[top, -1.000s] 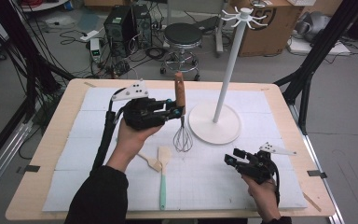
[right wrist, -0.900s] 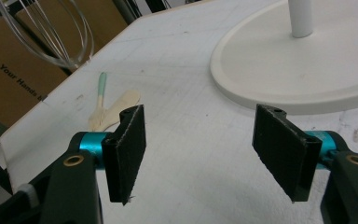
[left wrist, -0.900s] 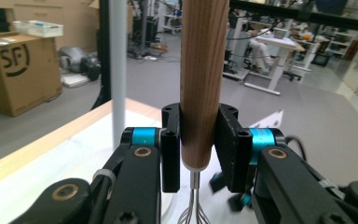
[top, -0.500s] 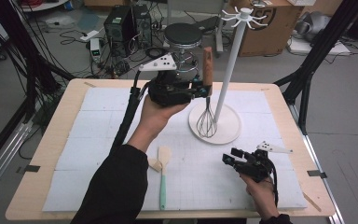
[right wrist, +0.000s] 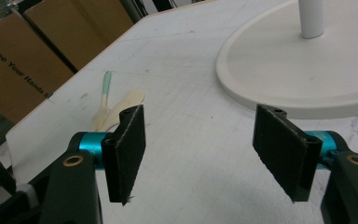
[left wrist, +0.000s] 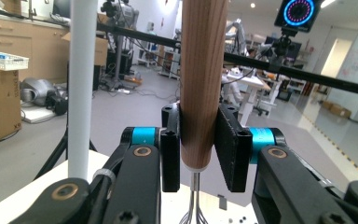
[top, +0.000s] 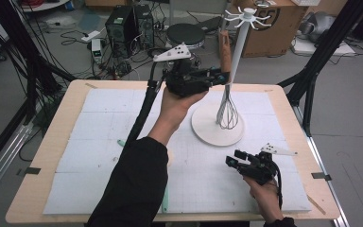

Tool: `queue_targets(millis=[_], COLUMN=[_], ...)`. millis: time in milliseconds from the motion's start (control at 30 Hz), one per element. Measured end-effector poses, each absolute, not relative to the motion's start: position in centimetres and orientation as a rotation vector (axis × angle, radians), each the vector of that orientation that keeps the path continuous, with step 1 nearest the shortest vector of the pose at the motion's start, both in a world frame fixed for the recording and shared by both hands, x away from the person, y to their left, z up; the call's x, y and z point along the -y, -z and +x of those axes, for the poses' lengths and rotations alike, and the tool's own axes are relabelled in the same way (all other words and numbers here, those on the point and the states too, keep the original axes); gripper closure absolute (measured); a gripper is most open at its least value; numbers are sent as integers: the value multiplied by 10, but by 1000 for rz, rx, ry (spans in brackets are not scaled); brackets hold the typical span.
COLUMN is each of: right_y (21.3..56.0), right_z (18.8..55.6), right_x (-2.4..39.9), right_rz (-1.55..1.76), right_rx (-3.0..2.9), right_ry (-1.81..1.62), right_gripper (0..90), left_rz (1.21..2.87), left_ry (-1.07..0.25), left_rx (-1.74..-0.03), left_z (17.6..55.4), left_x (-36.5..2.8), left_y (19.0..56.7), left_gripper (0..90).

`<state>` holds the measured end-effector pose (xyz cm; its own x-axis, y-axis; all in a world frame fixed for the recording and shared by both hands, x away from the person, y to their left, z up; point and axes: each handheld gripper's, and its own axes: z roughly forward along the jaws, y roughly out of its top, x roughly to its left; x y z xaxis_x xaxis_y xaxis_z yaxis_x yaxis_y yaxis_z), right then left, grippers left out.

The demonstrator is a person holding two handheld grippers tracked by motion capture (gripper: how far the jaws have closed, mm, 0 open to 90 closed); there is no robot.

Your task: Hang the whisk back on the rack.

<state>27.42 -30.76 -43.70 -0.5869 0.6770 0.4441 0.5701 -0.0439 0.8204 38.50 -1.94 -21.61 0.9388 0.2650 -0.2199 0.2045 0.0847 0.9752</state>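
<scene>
High view: spatula point(top: 164, 198) sleeve-hidden

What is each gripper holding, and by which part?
Left gripper clamps the whisk by the lower end of its wooden handle. Right gripper holds nothing.

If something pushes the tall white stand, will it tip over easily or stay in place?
The white stand probably resists a low push, because its round base is wide and flat on the table. A push near the hooks on top seems riskier, since the pole is tall and thin. The whisk, held by the left gripper, hangs close beside it.
</scene>
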Motion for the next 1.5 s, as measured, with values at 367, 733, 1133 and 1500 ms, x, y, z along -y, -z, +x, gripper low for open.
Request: queue_targets(millis=[367,733,1133,1500], right_y=[437,439,439,439], right_z=[273,272,272,270], right_x=[310,313,314,316], right_rz=[1379,1388,1385,1399], right_rx=[-2108,-2098,-2094,-2090], right_ry=[-1708,-1714,-1716,-1719], right_gripper=[334,334,335,335], left_rz=[1563,1588,1588,1581], left_ry=[-34,-25,-11,1], left_rx=[-365,-375,-375,-394], left_z=[404,416,424,434], left_x=[58,70,78,80], left_y=[207,206,205,209], left_gripper=[728,728,728,728])
